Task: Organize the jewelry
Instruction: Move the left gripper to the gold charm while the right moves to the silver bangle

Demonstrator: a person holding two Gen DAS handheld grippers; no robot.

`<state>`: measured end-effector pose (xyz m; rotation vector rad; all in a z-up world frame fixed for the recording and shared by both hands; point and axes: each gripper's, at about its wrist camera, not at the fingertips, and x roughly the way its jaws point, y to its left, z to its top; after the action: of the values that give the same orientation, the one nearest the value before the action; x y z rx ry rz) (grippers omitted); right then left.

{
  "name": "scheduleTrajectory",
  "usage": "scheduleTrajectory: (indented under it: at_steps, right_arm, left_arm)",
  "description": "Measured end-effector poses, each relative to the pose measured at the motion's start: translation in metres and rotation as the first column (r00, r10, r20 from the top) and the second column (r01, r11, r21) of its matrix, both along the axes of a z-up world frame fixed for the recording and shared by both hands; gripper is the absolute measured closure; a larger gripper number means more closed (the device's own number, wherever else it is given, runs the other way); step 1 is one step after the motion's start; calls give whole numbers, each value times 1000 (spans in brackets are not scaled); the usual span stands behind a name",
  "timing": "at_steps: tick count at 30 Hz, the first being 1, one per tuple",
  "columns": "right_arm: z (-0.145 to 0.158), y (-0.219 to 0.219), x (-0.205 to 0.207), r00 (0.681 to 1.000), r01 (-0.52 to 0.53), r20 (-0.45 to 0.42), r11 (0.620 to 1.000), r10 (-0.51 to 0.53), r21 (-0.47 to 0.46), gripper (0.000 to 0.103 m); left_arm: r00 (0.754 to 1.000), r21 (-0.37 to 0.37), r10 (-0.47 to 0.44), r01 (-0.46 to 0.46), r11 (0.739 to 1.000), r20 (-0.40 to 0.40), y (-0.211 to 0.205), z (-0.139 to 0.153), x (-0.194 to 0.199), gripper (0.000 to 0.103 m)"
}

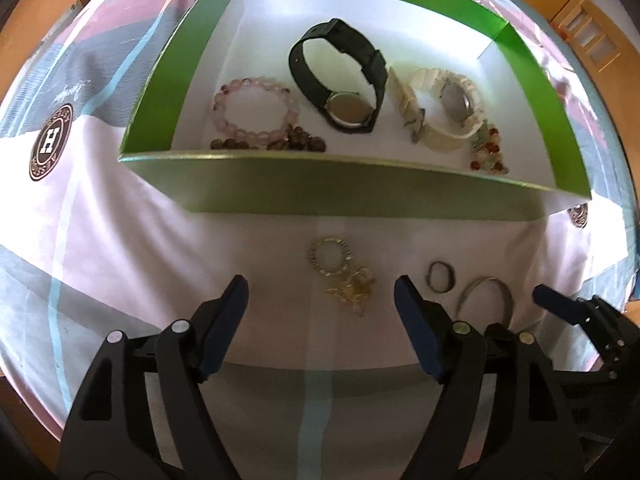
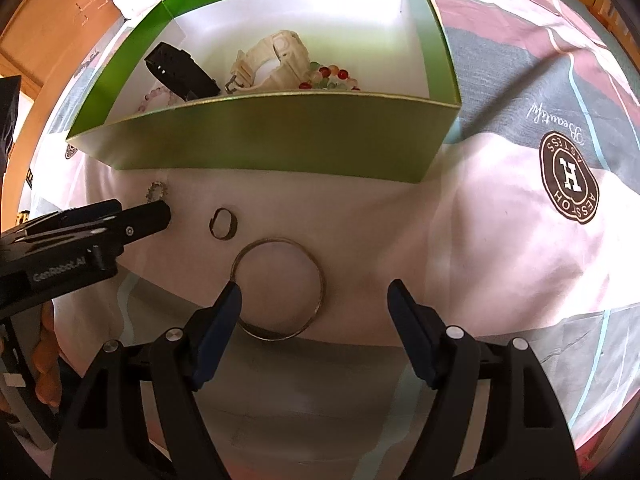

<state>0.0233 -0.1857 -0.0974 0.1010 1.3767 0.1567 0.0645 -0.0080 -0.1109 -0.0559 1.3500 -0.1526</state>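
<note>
the right gripper [image 2: 314,292] is spread wide and grasps nothing; its left fingertip [image 2: 232,294] covers a bit of the metal bangle [image 2: 280,288], which lies flat on the cloth between the fingers, nearer the left one. just beyond that fingertip lies a small ring [image 2: 224,229]. the left gripper [image 1: 320,292] is also released, low over the patterned bedsheet [image 1: 120,240], with a blurry gold chain bracelet [image 1: 340,272] between and just ahead of its fingers. beyond both stands the green box [image 1: 320,192]; its near wall hides part of the contents, a black watch [image 1: 340,76], white watch [image 1: 444,108], pink bead bracelet [image 1: 256,112] and coloured beads [image 1: 488,152].
</note>
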Motion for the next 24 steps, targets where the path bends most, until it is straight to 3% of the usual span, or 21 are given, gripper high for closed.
scheduleTrajectory:
  at_steps: [11,14,18,24]
  right_arm:
    - [-3,7,0,1000,-9,2,1000,9,-13,28]
    - [-5,5,-1,1000,-8,0,1000,8,-18,28]
    - [-8,2,1,1000,19,3,1000,-19,-16,28]
    - [3,3,0,998,25,52,1000,-26,9,28]
  left_arm:
    - [1000,53,4,-5,999,7,11,-2,-12,26]
    - [1000,35,6,-7,999,14,23,4,-19,26]
    - [999,-61,33,-31,998,39,36,20,-22,24]
    - [998,-50,27,-24,998,62,29,16,-16,24]
